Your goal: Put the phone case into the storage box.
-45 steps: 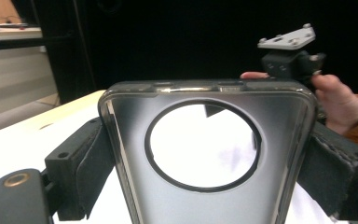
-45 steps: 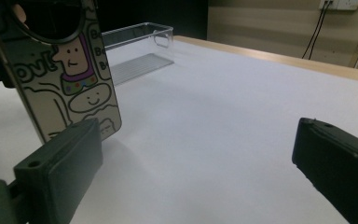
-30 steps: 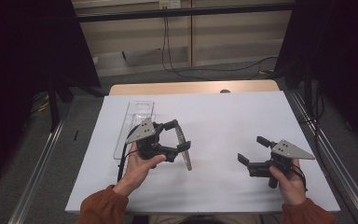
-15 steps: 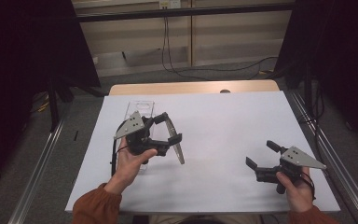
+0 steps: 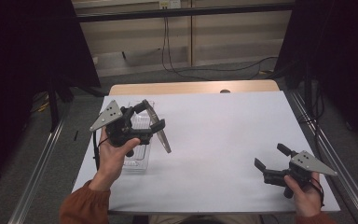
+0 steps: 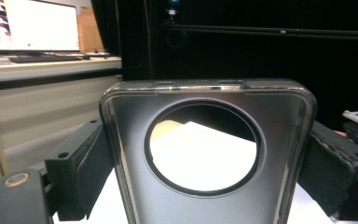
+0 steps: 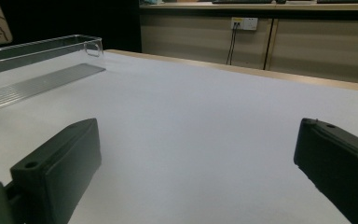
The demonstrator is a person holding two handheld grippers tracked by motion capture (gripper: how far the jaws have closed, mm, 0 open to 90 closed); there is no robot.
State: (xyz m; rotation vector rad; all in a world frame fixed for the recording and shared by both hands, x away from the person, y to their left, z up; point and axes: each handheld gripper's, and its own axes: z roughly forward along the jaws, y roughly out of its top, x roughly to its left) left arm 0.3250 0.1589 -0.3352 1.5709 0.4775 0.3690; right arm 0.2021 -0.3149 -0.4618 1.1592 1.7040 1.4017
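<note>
Left gripper [image 5: 154, 120]: we clamp the clear phone case [image 6: 208, 154] between both jaws, edge to edge.
Handling: we judge it light, flexible, slick; grip the side rims.
Right gripper [image 5: 271, 163]: jaws wide, empty.

Left tongs [image 5: 153, 117] clamped, right tongs [image 5: 271, 157] agape.

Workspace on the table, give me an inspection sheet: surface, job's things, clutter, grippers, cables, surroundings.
Surface: white table top, bare wood strip at the far edge.
Job's things: phone case with a round cut-out, clamped and lifted; clear tray on the table below it.
Clutter: nothing seen.
Grippers: left gripper shut on the phone case; right gripper open, low at the near right.
Cables: black cables hang down the far wall.
Surroundings: dark curtains at both sides, floor rails.
</note>
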